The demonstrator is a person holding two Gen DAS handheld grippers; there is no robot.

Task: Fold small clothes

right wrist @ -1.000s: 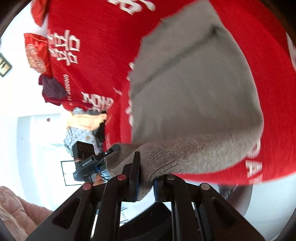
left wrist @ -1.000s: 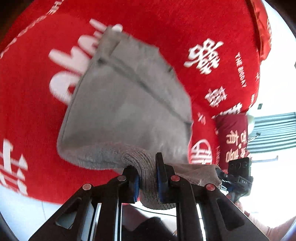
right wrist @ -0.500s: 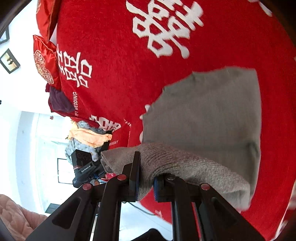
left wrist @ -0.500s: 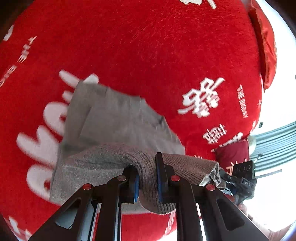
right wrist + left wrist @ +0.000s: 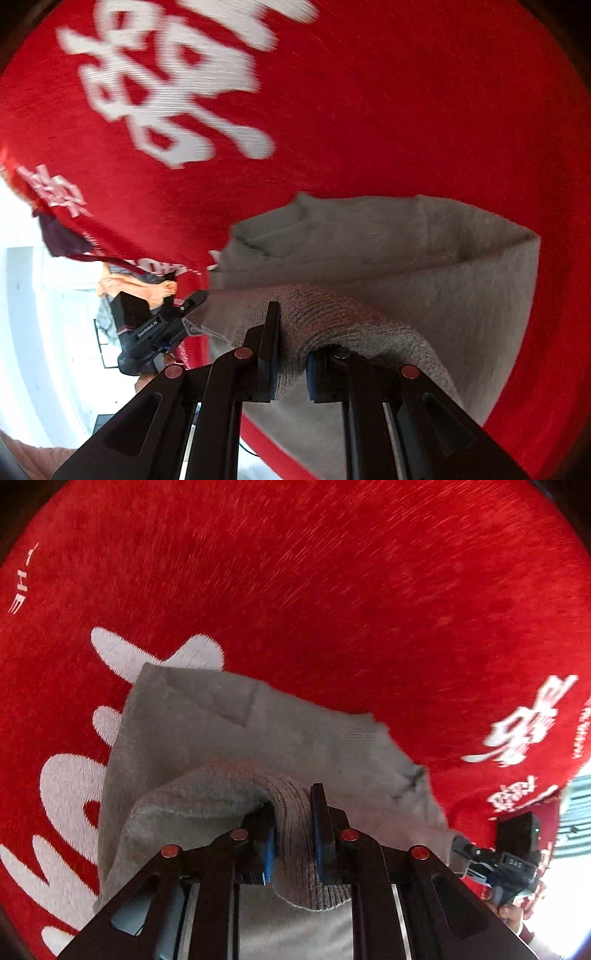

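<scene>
A grey knitted garment (image 5: 229, 738) lies partly on the red blanket (image 5: 332, 590), its near ribbed edge lifted and folded over towards the far part. My left gripper (image 5: 293, 827) is shut on that ribbed edge. My right gripper (image 5: 291, 354) is shut on the same ribbed edge of the garment (image 5: 388, 251) at its other end. Each gripper shows in the other's view: the right one (image 5: 517, 856) at the right, the left one (image 5: 151, 328) at the left.
The red blanket (image 5: 369, 110) has large white characters (image 5: 166, 85) and covers a bed. A pile of other clothes (image 5: 129, 284) lies near the bed's left edge, with a dark red item (image 5: 59, 236) beside it. Beyond is bright floor.
Both grippers have carried the ribbed edge forward and down over the garment, close to the blanket. The hanging part has come to lie on the blanket.
</scene>
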